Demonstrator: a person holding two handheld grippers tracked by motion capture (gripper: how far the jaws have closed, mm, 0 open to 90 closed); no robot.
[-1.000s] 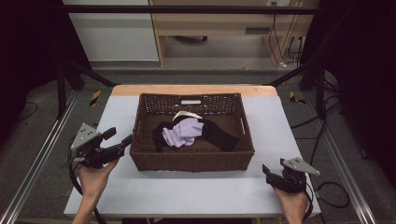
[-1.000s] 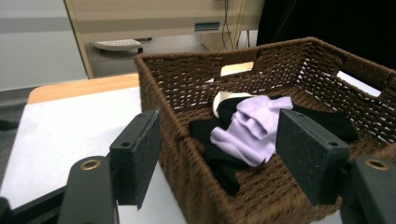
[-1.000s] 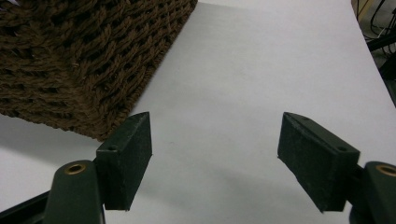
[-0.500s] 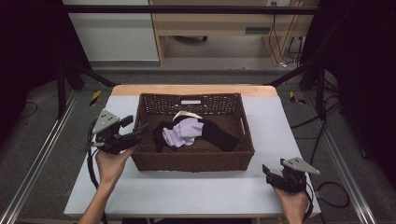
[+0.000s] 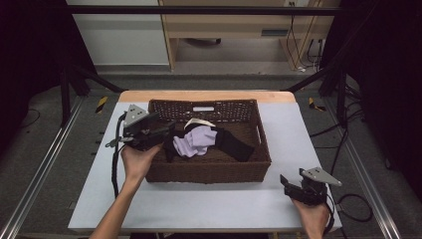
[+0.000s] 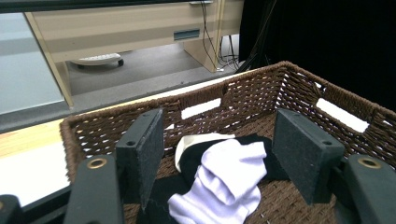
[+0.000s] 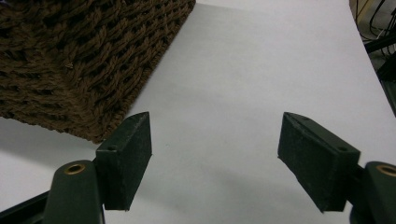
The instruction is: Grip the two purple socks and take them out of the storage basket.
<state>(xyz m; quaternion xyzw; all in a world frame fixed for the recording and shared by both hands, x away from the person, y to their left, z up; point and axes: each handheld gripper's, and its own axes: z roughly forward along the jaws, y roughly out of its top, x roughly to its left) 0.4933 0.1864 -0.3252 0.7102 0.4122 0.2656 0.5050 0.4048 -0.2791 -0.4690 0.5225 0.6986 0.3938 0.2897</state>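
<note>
Over the left rim of the brown woven wicker basket: left gripper, jaws spread, aimed at the pale lilac sock, probably to pinch it. At the bench's near right corner: right gripper, spread, idle.

One brown woven wicker basket on one pale grey table. Inside the basket: one lavender-white crumpled sock, one cream-coloured cloth piece at the far side, and black fabric, looks like two pieces, left and right of the pale sock, but count unsure. Two black two-jaw grippers: one left, one near right. Two hands.
</note>
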